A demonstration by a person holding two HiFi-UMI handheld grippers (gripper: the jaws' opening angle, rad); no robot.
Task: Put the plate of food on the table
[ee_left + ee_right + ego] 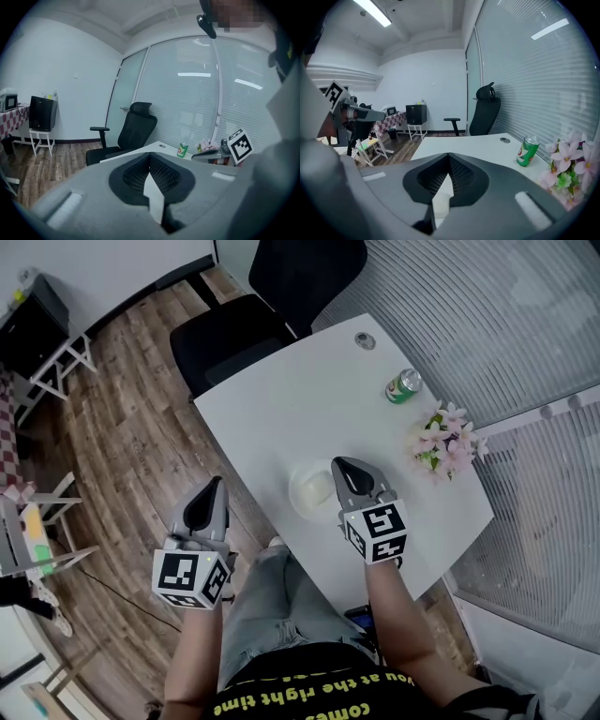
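On table (281, 399), plate (311, 491) lies just left of R gripper (338, 464) tips, ungripped; jaws pressed together, empty. L gripper (216, 484) likewise closed.

Before you, the white worktop (281, 418) carries a pale plate of food (311, 490) near its front edge. A green can (403, 386) and a pink flower bunch (444, 442) sit along its right side, with a round grommet (365, 340) at the far end.
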